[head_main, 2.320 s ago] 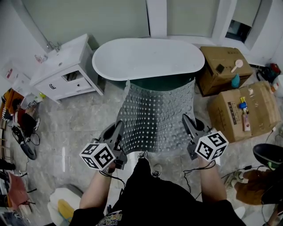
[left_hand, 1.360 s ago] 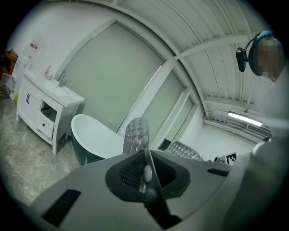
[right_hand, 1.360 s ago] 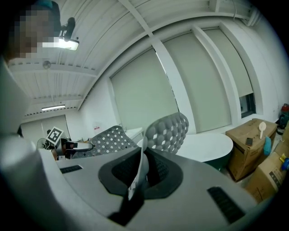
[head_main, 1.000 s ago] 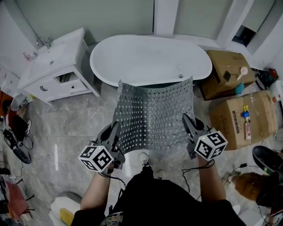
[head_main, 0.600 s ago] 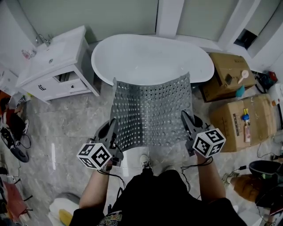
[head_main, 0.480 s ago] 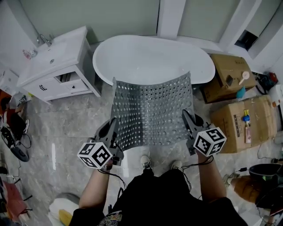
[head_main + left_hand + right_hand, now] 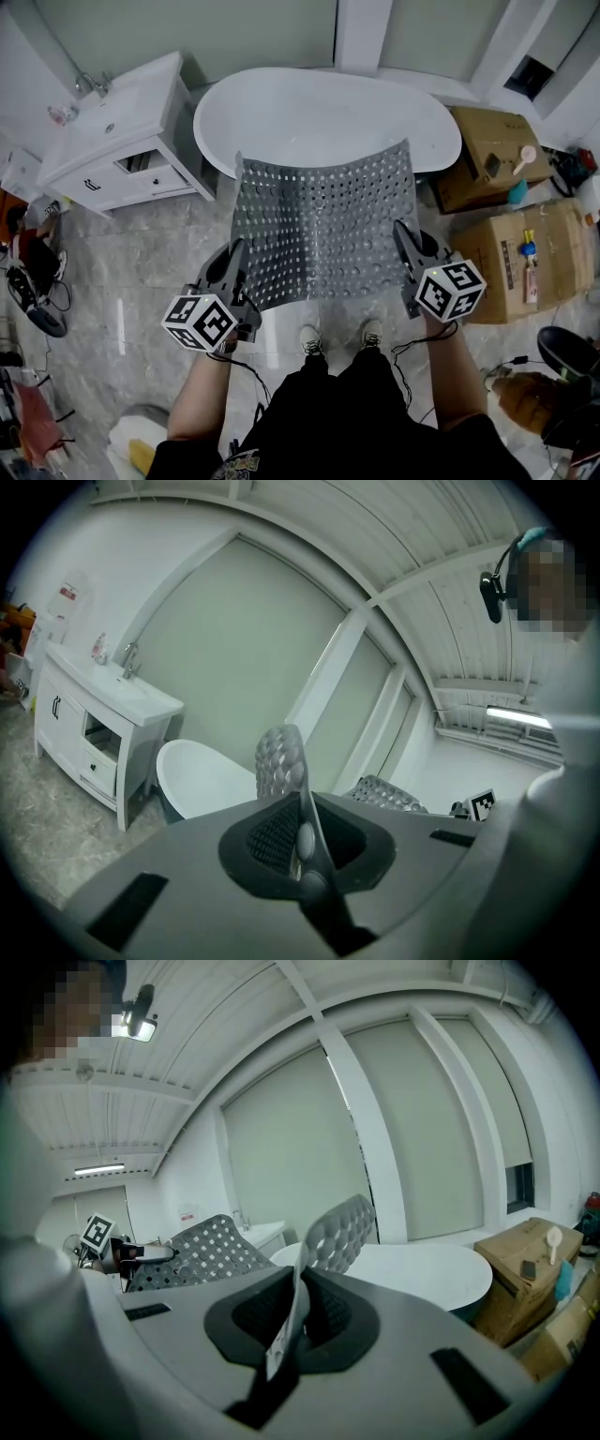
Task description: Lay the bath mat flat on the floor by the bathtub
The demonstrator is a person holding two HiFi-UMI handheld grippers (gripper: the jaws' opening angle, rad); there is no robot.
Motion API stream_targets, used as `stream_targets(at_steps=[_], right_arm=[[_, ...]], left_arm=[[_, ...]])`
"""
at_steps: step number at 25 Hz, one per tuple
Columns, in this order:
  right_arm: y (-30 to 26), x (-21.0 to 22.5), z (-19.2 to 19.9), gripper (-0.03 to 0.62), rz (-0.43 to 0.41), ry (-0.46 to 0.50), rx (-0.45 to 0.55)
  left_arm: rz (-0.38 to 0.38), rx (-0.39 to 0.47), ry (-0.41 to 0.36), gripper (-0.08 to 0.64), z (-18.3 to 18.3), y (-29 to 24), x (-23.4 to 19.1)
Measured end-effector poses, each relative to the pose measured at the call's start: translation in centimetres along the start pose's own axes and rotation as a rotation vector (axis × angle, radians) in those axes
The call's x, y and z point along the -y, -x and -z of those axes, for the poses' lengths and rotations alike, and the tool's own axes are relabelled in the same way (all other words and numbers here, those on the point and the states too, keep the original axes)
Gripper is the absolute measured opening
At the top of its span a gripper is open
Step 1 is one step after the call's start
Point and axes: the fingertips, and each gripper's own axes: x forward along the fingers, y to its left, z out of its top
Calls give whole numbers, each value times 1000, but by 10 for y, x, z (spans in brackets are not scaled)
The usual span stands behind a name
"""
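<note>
A grey perforated bath mat (image 7: 323, 225) hangs spread in the air between both grippers, its far edge over the rim of the white oval bathtub (image 7: 328, 117). My left gripper (image 7: 236, 264) is shut on the mat's near left corner. My right gripper (image 7: 406, 242) is shut on the near right corner. In the left gripper view the mat (image 7: 281, 759) rises from between the shut jaws. In the right gripper view the mat (image 7: 337, 1232) curls up out of the shut jaws, with the tub (image 7: 422, 1269) behind.
A white vanity cabinet with sink (image 7: 112, 141) stands left of the tub. Cardboard boxes (image 7: 511, 234) with small items sit to the right. Marble floor (image 7: 159, 262) lies under the mat. The person's shoes (image 7: 339, 336) are just behind the mat. Clutter lines the left edge.
The mat has been lifted and carried forward, from hanging below the tub's rim to reaching over it. Both grippers have stayed shut on its corners.
</note>
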Motion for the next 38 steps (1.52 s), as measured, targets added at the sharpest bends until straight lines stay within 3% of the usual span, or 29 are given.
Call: stream_targets(at_steps=[11,20,32,38], right_arm=[[-1,93,20,28,26,-16,-33],[-6,161,70,28,43,27,-85],[-41,228,157,28,66,-15,-162],[-70,250,212,29,73,-24,-193]], left_arm=[[-29,-2,-5,31,40,-61,23],[-45,-58,-22,31,107,-113,38],[-109,-122,-21,31,197,-171,7],[-143,-144,-17,31,250,-196,-28]])
